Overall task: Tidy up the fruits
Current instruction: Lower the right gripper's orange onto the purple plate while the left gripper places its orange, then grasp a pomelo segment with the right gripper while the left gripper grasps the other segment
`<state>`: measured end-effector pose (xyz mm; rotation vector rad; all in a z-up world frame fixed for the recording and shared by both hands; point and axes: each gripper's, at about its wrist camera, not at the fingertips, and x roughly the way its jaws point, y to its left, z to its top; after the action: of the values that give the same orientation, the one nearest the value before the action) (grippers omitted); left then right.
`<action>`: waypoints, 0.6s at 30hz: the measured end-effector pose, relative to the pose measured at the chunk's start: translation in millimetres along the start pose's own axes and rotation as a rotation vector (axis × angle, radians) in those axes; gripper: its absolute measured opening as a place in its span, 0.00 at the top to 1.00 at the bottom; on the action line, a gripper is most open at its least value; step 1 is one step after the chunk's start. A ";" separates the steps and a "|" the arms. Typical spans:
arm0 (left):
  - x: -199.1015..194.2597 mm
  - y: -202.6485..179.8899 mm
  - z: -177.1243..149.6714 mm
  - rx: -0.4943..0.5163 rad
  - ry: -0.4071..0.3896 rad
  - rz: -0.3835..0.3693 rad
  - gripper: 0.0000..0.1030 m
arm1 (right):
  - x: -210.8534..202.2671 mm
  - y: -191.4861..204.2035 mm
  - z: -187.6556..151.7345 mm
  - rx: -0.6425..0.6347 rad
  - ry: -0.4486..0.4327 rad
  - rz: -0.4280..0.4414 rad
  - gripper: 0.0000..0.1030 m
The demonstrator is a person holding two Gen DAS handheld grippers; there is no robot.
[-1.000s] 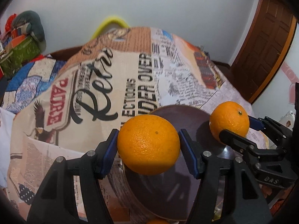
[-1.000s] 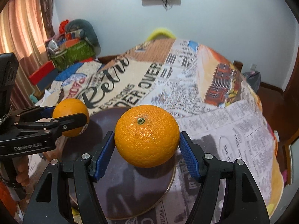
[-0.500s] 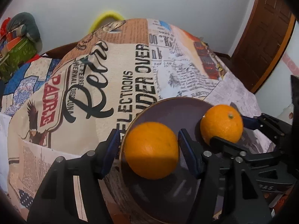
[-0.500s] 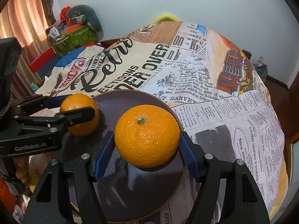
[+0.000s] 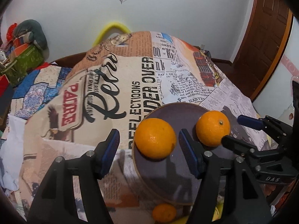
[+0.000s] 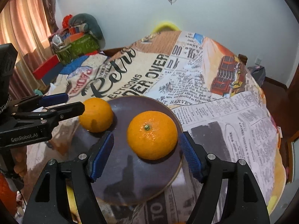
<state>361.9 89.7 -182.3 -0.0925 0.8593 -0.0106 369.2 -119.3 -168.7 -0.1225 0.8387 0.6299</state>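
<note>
Two oranges rest on a dark purple plate on the newspaper-print cloth. One orange sits near the plate's left rim between the blue pads of my left gripper. Its jaws are opening and there are gaps on both sides of the fruit. The other orange lies on the plate between the pads of my right gripper, also opening and clear of the fruit. Each wrist view shows the other gripper and its orange from the side.
A smaller orange lies off the plate at its near edge. A pile of boxes and bags stands at the back left, and a brown door is at the right. A yellow hoop shows behind the cloth's far edge.
Both oranges were gripped above the plate. They came down onto it, and both pairs of jaws have since parted from them and drawn back a little.
</note>
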 end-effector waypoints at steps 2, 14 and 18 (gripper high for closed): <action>-14.4 1.4 -3.0 -0.004 -0.016 0.007 0.35 | -11.1 2.3 -1.5 -0.004 -0.019 -0.004 0.32; -87.2 -0.7 -35.6 -0.010 -0.087 0.026 0.22 | -86.1 9.4 -23.2 -0.003 -0.131 -0.060 0.24; -103.9 -3.3 -51.1 -0.006 -0.090 0.039 0.19 | -105.4 9.7 -39.9 0.013 -0.146 -0.072 0.23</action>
<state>255.5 87.3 -136.7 -0.0815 0.7710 0.0330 284.9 -174.9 -117.6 -0.0933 0.6946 0.5584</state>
